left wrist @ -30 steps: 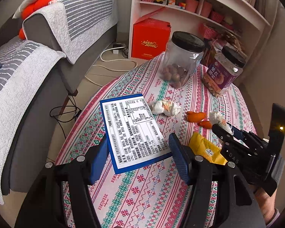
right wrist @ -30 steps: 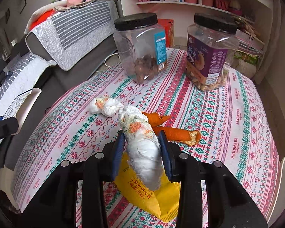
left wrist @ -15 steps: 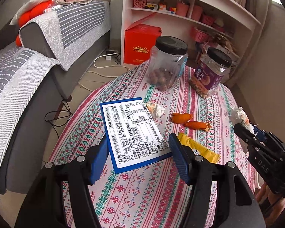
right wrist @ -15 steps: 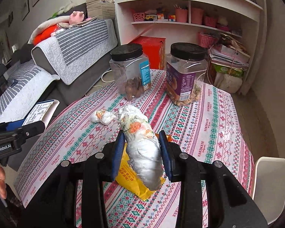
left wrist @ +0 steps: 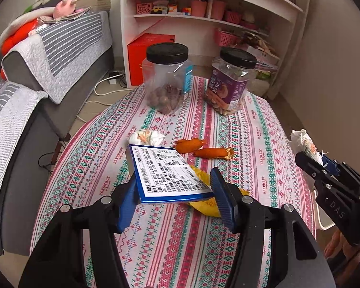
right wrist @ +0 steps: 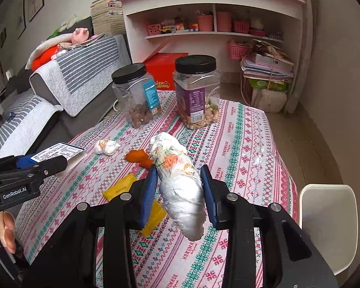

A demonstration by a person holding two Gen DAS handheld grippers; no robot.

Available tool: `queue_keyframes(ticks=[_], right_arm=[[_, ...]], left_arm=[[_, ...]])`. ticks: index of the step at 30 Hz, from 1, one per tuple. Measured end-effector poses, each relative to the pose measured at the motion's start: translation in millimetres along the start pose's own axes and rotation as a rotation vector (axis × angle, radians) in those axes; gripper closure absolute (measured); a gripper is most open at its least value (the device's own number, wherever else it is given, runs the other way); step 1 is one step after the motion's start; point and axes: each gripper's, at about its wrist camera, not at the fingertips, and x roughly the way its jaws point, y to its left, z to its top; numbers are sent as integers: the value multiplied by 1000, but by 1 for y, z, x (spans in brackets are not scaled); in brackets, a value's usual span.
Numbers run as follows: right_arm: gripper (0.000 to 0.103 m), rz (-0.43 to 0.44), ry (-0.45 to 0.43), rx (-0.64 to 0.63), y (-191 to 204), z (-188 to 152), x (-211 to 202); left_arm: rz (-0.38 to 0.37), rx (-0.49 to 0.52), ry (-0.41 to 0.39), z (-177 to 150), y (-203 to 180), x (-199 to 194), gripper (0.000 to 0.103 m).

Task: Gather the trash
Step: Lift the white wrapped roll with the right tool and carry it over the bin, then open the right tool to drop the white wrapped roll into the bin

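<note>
1. The surface (left wrist: 252,129), under a pink, green and white patterned cloth, fills the middle of both views; a grey sofa (left wrist: 67,72) runs down the left edge and a white shelf unit (right wrist: 213,7) stands at the top.
2. Two clear jars with black lids stand upright near the far end of the surface: the nut jar (left wrist: 166,76) at upper centre of the left wrist view, the purple-labelled jar (left wrist: 232,79) just right of it, apart from each other.
3. The left claw (left wrist: 174,192) sits at lower centre of its own view, its jaws closing on a blue-edged printed box (left wrist: 165,175) – the box is lifted off the cloth and tilted.
4. The right claw (right wrist: 178,189) at lower centre of its view pinches a long white wad of tissue (right wrist: 177,182), held clear above the cloth; the same wad shows at the right edge of the left wrist view.
5. A yellow wrapper (right wrist: 118,187) lies flat on the cloth below both claws.
6. Two orange peel pieces (left wrist: 204,148) lie near mid-frame, close together.
7. A small crumpled tissue (left wrist: 145,138) lies just left of the peel – still on the surface.
</note>
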Motion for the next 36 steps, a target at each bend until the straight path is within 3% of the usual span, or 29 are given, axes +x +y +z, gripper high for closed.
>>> queue_keyframes(ticks=[11,18,36], right_arm=[[68,-41,-44,57,-41,1,-27],[68,-127,-60,82,-78,-5,-42],[65,-334,-50,356,-201,-38,-100]], left_arm=[[-14,51,0,-2,-32,6,46],[-28,86,-2,-5,-55,7,46],[-108,181,-17,-17,-132,4,46]])
